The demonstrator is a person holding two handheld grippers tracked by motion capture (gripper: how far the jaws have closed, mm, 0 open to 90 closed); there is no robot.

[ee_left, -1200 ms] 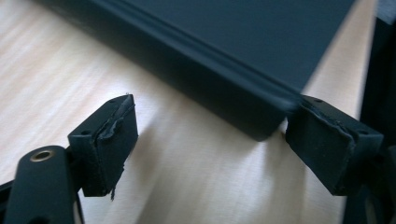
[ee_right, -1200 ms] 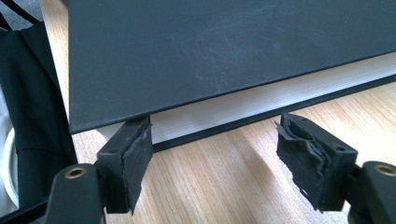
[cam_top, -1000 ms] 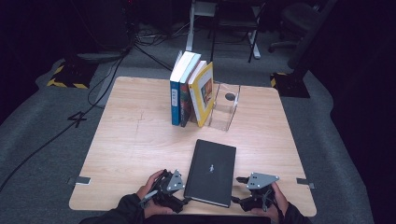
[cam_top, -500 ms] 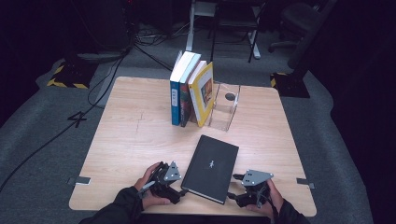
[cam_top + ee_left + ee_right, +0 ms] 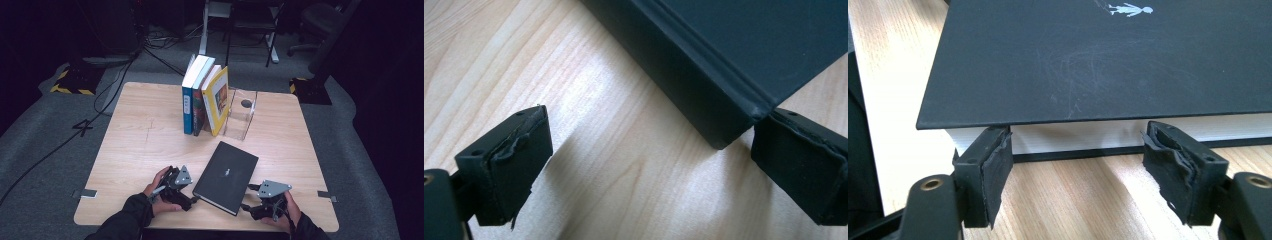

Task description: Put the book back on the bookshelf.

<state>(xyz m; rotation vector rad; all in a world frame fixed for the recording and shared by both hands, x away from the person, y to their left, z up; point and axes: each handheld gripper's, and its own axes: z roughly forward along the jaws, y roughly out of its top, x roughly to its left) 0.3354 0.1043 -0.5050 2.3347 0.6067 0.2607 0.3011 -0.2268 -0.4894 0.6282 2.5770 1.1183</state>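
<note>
A black hardcover book (image 5: 226, 175) lies flat and skewed near the table's front edge. My left gripper (image 5: 190, 201) is at its near left corner and my right gripper (image 5: 246, 205) at its near right edge. In the left gripper view the left gripper (image 5: 649, 165) is open, with the book's spine corner (image 5: 724, 130) between the jaws, close to the right one. In the right gripper view the right gripper (image 5: 1078, 170) is open, both pads up against the white page edge (image 5: 1073, 135) under the black cover (image 5: 1098, 60).
Three upright books, a blue one (image 5: 190, 97), a dark one (image 5: 201, 100) and a yellow one (image 5: 218, 100), lean against a clear acrylic stand (image 5: 241, 114) at the back middle. Bare wooden table (image 5: 140, 135) spreads to the left. The front edge runs just behind both hands.
The black book has turned clockwise, its far end swinging right. Both grippers have stayed at its near corners, shifting a little with it.
</note>
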